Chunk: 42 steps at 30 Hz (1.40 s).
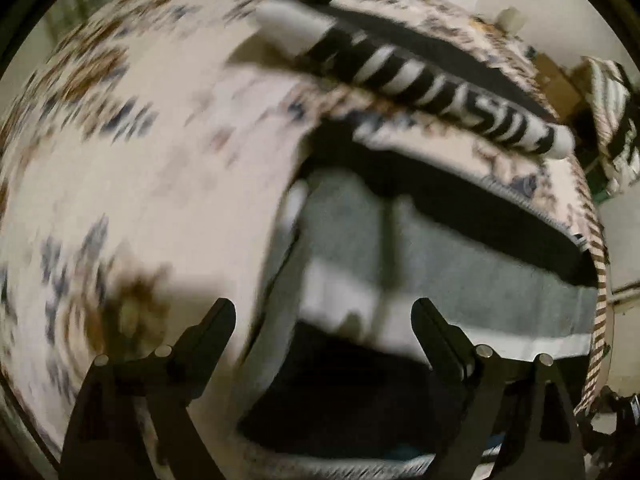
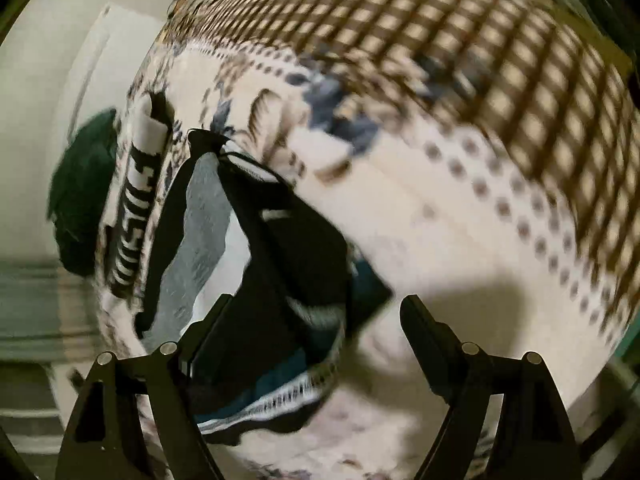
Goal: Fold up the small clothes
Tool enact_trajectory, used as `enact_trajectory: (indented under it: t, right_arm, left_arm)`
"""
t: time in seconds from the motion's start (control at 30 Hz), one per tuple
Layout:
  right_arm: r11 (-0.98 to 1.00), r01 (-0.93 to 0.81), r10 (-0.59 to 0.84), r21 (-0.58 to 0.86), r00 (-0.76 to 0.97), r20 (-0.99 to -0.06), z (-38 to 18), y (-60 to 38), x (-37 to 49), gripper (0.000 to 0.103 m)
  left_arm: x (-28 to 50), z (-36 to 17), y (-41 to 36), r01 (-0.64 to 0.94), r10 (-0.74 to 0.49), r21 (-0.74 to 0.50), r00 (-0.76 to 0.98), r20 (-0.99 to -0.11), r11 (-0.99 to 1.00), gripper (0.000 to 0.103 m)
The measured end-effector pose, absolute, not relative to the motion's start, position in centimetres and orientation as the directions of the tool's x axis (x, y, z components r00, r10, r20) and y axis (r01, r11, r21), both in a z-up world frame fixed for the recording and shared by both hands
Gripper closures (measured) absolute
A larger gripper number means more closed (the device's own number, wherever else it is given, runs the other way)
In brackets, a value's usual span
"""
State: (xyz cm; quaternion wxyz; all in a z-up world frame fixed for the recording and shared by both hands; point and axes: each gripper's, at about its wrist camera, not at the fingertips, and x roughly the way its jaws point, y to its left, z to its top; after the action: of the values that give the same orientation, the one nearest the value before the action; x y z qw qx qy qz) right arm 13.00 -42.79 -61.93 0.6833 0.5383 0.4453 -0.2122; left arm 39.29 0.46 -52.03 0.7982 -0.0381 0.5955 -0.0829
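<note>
Both views blurred. Left gripper (image 1: 323, 308) and right gripper (image 2: 316, 306) are hanging with jaws apart, gripping nothing. Dark-grey garment (image 1: 460, 256) is lying on the patterned cover (image 1: 152, 160) just ahead, near-right in left view. Striped sock (image 1: 424, 80) is lying beyond it.

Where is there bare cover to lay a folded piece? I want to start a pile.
In the right view, free cover lies right of the dark clothes, below the checked border. In the left view, a pale stretch lies left of the grey garment. It is crowded around the striped sock and the dark pile.
</note>
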Motion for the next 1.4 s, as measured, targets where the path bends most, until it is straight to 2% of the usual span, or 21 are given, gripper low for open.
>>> enact_trajectory:
  t: [0.13, 0.17, 0.2, 0.23, 0.27, 0.3, 0.33, 0.4, 0.57, 0.63, 0.67, 0.73, 0.77, 0.8, 0.87, 0.9, 0.93, 1.03, 1.13, 1.27, 1.4]
  right_arm:
    - [0.428, 0.741, 0.217, 0.518, 0.472, -0.854, -62.8, -41.7, 14.9, 0.026]
    - [0.451, 0.738, 0.230, 0.502, 0.448, -0.864, -63.2, -41.3, 15.7, 0.037]
    - [0.473, 0.732, 0.244, 0.490, 0.425, -0.872, -63.9, -40.9, 16.6, 0.065]
    - [0.499, 0.726, 0.250, 0.474, 0.403, -0.880, -64.3, -40.6, 17.4, 0.086]
    - [0.521, 0.731, 0.230, 0.441, 0.377, -0.897, -64.3, -40.4, 17.8, 0.096]
    - [0.535, 0.732, 0.208, 0.421, 0.369, -0.906, -64.1, -40.4, 18.2, 0.096]
    - [0.544, 0.733, 0.187, 0.409, 0.369, -0.910, -63.7, -40.6, 18.5, 0.096]
    - [0.542, 0.748, 0.141, 0.383, 0.368, -0.919, -62.7, -41.5, 18.7, 0.096]
    - [0.535, 0.769, 0.154, 0.349, 0.317, -0.936, -63.5, -41.9, 17.8, 0.096]
    - [0.519, 0.759, 0.223, 0.394, 0.325, -0.919, -64.4, -41.6, 17.7, 0.095]
    - [0.493, 0.759, 0.245, 0.426, 0.348, -0.905, -64.4, -41.8, 17.2, 0.090]
    - [0.445, 0.762, 0.252, 0.470, 0.397, -0.882, -64.1, -42.4, 16.0, 0.063]
    - [0.420, 0.759, 0.243, 0.498, 0.435, -0.867, -64.0, -42.6, 15.2, 0.035]
    - [0.394, 0.751, 0.235, 0.531, 0.476, -0.848, -64.0, -42.6, 14.3, 0.015]
    - [0.332, 0.731, 0.262, 0.596, 0.535, -0.803, -65.6, -42.5, 13.3, 0.012]
    - [0.306, 0.716, 0.273, 0.628, 0.566, -0.778, -66.6, -42.4, 13.0, 0.012]
    - [0.283, 0.701, 0.277, 0.654, 0.594, -0.756, -67.5, -42.2, 13.1, 0.012]
    - [0.209, 0.659, 0.221, 0.723, 0.688, -0.691, -70.3, -41.7, 13.5, 0.010]
    - [0.170, 0.614, 0.136, 0.771, 0.760, -0.635, -70.0, -40.8, 13.7, 0.010]
    - [0.175, 0.527, 0.157, 0.832, 0.819, -0.552, -69.9, -39.1, 14.5, 0.012]
    - [0.169, 0.519, 0.150, 0.838, 0.826, -0.543, -70.7, -38.4, 15.6, 0.012]
  left_arm:
    - [37.3, -55.6, 2.8, -0.021, -0.178, -0.185, 0.173, -0.969, 0.983, 0.013]
    - [37.0, -56.6, 3.0, -0.048, -0.194, -0.202, 0.146, -0.970, 0.978, 0.013]
    - [36.7, -57.4, 3.1, -0.068, -0.226, -0.236, 0.130, -0.965, 0.969, 0.014]
    - [36.5, -57.9, 3.3, -0.085, -0.266, -0.278, 0.128, -0.955, 0.957, 0.027]
    - [36.4, -58.1, 3.4, -0.097, -0.280, -0.295, 0.142, -0.950, 0.951, 0.035]
    - [36.3, -58.0, 3.3, -0.096, -0.296, -0.313, 0.155, -0.942, 0.945, 0.052]
    - [36.1, -57.6, 3.1, -0.080, -0.312, -0.328, 0.168, -0.935, 0.941, 0.075]
    - [35.6, -56.1, 2.6, -0.045, -0.304, -0.319, 0.206, -0.930, 0.947, 0.079]
    - [35.0, -56.8, 3.6, -0.067, -0.304, -0.321, 0.189, -0.934, 0.945, 0.077]
    - [35.0, -56.4, 3.7, -0.053, -0.302, -0.316, 0.177, -0.937, 0.947, 0.073]
    - [35.1, -56.1, 3.6, -0.048, -0.289, -0.300, 0.165, -0.943, 0.953, 0.071]
    - [35.0, -55.4, 3.7, -0.053, -0.289, -0.300, 0.157, -0.944, 0.952, 0.065]
    - [34.8, -55.0, 3.7, -0.061, -0.300, -0.313, 0.157, -0.941, 0.948, 0.064]
    - [34.3, -54.6, 3.7, -0.068, -0.297, -0.311, 0.162, -0.941, 0.948, 0.063]
    - [34.2, -54.0, 3.3, -0.067, -0.276, -0.292, 0.185, -0.943, 0.954, 0.049]
    - [34.2, -53.9, 3.1, -0.070, -0.258, -0.275, 0.192, -0.947, 0.959, 0.028]
    - [34.3, -53.7, 2.6, -0.071, -0.239, -0.258, 0.204, -0.949, 0.964, 0.019]
    - [34.6, -53.2, 0.8, -0.045, -0.227, -0.243, 0.232, -0.946, 0.969, 0.019]
    - [34.7, -52.3, -1.4, -0.008, -0.195, -0.204, 0.256, -0.947, 0.979, 0.019]
    - [34.8, -52.6, -3.9, 0.033, -0.206, -0.205, 0.266, -0.942, 0.978, 0.013]
    - [35.0, -53.6, -5.2, 0.058, -0.187, -0.178, 0.266, -0.946, 0.982, 0.013]
